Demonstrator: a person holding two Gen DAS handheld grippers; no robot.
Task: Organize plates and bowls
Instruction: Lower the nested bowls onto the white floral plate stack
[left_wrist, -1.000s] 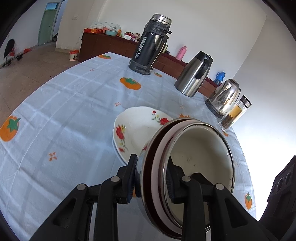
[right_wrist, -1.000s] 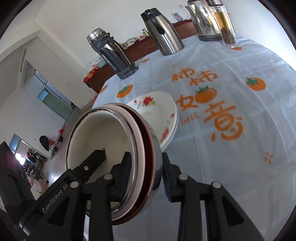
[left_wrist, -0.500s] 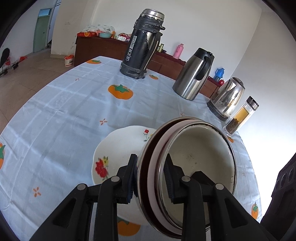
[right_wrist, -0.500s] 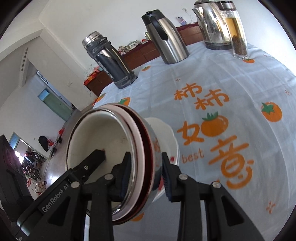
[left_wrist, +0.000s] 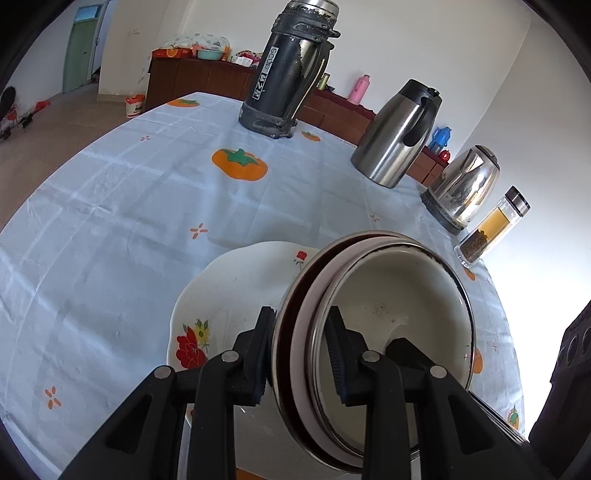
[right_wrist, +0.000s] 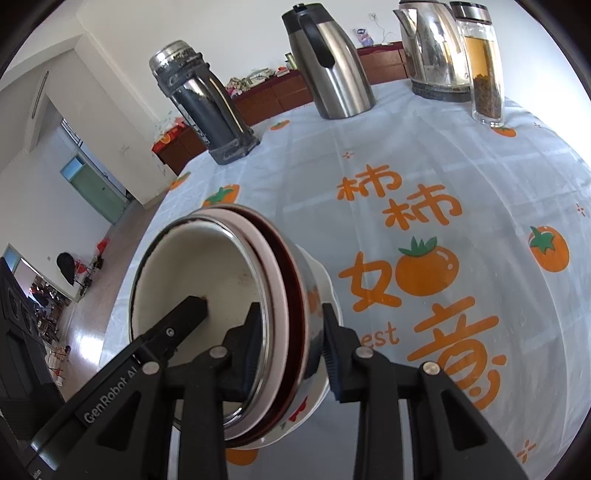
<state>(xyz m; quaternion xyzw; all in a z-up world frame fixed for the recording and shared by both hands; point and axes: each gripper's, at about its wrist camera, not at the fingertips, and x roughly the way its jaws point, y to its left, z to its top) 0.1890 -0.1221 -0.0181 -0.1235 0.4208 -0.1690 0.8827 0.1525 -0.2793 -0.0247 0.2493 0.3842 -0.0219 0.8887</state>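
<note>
A stack of nested bowls (left_wrist: 391, 314), steel outside with pink and dark red rims and a white enamel bowl inside, hangs tilted over a white flowered plate (left_wrist: 221, 295) on the tablecloth. My left gripper (left_wrist: 300, 350) is shut on the stack's near rim, one finger inside the bowl and one outside. In the right wrist view the same bowl stack (right_wrist: 207, 273) is clamped at its opposite rim by my right gripper (right_wrist: 290, 347). The plate (right_wrist: 329, 284) peeks out beneath it, and the left gripper's finger (right_wrist: 188, 314) reaches into the bowl. The plate's middle is hidden.
At the table's far side stand a black thermos (left_wrist: 288, 70), a steel carafe (left_wrist: 399, 136), an electric kettle (left_wrist: 461, 188) and a glass tea bottle (left_wrist: 491, 229). A light blue tablecloth (right_wrist: 424, 166) with orange fruit prints covers the round table. Wooden cabinets (left_wrist: 192, 77) line the wall.
Both grippers have carried the bowl stack forward and slightly down. The flowered plate, ahead of the stack before, now lies directly under it. Both grips are unchanged.
</note>
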